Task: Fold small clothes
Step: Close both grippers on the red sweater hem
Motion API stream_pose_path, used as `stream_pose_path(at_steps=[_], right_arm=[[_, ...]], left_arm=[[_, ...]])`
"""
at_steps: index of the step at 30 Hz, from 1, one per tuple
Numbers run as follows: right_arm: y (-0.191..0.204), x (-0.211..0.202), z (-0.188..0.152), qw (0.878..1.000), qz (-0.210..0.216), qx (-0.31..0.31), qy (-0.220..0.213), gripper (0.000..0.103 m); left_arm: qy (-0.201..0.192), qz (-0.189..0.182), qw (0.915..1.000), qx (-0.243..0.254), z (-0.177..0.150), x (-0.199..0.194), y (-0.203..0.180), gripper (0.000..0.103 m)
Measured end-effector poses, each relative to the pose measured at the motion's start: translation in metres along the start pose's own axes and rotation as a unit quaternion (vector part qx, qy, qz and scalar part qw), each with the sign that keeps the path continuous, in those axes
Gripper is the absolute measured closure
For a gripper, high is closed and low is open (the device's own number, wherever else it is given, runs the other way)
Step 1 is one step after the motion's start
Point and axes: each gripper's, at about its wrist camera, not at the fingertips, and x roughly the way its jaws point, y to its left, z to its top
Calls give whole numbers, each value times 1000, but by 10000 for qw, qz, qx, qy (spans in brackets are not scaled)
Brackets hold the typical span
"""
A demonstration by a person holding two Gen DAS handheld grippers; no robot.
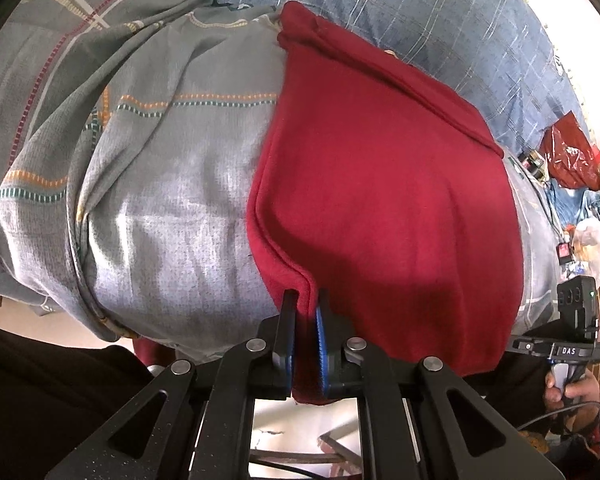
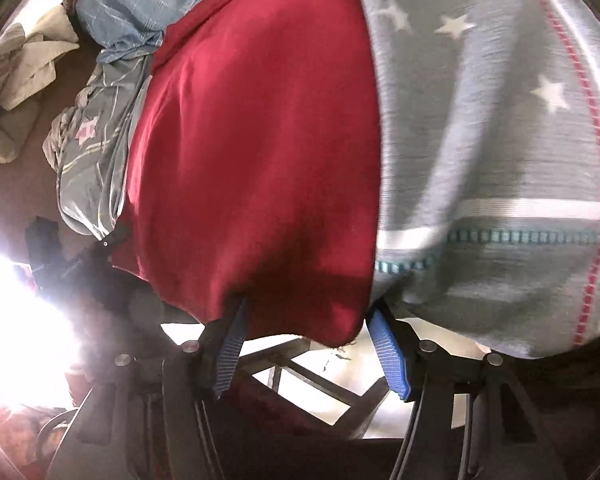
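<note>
A dark red garment [image 1: 380, 184] lies spread on a grey patterned bedsheet [image 1: 172, 184]. My left gripper [image 1: 305, 300] is shut on the garment's near hem, which bunches between the blue pads. In the right wrist view the same red garment [image 2: 252, 152] hangs over the bed edge. My right gripper [image 2: 306, 312] is open, its blue-padded fingers [image 2: 388, 352] straddling the garment's lower corner, the fabric sitting loose between them. The right gripper's black body [image 1: 572, 320] shows at the right edge of the left wrist view.
A blue checked blanket [image 1: 440, 28] lies behind the garment. Red bags and clutter [image 1: 572, 156] sit at far right. A bunched grey sheet [image 2: 96, 152] and pale cloth [image 2: 16, 68] lie at left. A chair frame [image 2: 308, 376] stands below the bed edge.
</note>
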Motion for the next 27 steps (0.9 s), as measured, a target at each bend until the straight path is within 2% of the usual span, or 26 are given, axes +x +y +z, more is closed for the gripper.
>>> stream_pose_path(at_steps=[4, 9, 14, 16, 19, 23, 27], right_arm=[[5, -5, -3, 9991, 428, 17, -36, 50], [7, -21, -6, 9908, 1330, 146, -207, 50], [7, -17, -5, 9923, 1201, 227, -222, 47], [0, -11, -5, 9946, 887, 495, -190, 47], [-6, -15, -9, 9973, 531, 464, -210, 47], [-8, -22, -9, 9975, 401, 464, -352, 48], [-12, -21, -8, 9979, 379, 421, -319, 48]], left_arm=[[28, 23, 10000, -38, 1, 4, 3, 94], [29, 20, 10000, -28, 2, 7, 2, 93], [17, -32, 10000, -46, 1, 8, 4, 93], [7, -41, 10000, -44, 0, 7, 6, 93], [0, -67, 10000, -56, -1, 7, 8, 93], [-24, -34, 10000, -41, -2, 7, 6, 93], [-43, -25, 10000, 5, -3, 6, 4, 90]])
